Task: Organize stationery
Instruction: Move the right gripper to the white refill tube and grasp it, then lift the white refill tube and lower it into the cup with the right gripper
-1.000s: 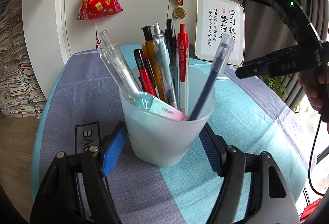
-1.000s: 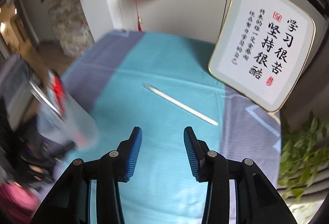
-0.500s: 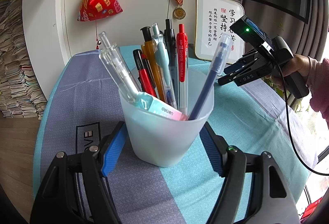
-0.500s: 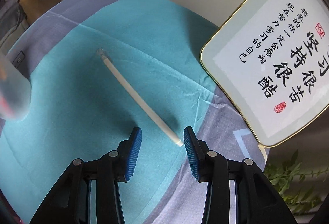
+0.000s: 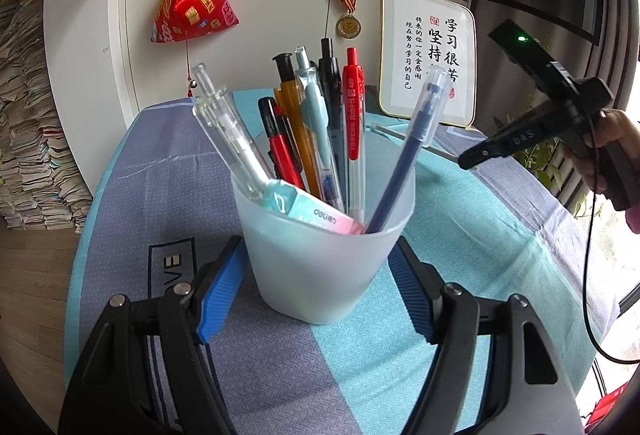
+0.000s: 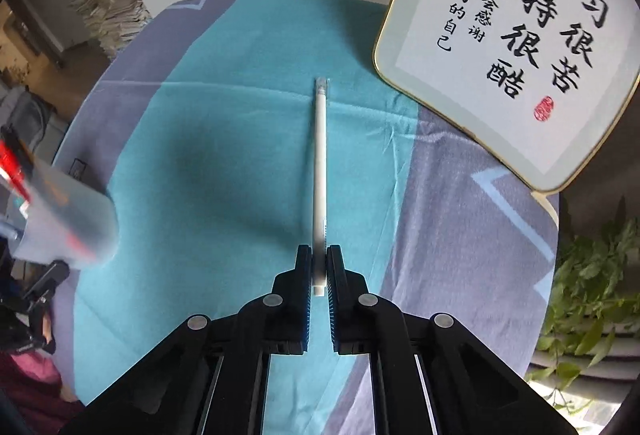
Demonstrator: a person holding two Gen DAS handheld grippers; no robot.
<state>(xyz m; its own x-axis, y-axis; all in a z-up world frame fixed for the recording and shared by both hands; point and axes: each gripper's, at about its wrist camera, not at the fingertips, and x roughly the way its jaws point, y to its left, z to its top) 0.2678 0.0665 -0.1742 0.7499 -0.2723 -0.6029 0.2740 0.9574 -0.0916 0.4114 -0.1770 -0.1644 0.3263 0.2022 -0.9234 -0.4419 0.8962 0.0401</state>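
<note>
"deli" — eraser box

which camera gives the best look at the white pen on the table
The right wrist view: the white pen runs lengthwise up the middle, its near end clamped in the right gripper. The left wrist view shows only a thin sliver behind the cup.

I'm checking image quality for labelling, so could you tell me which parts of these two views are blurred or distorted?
Left wrist view: cup and pens sharp; fisheye bends the shelf and wall edges; window at right blown out. Right wrist view: white pen and plaque sharp; cup at left edge smeared; soft shadow on the cloth.
</note>
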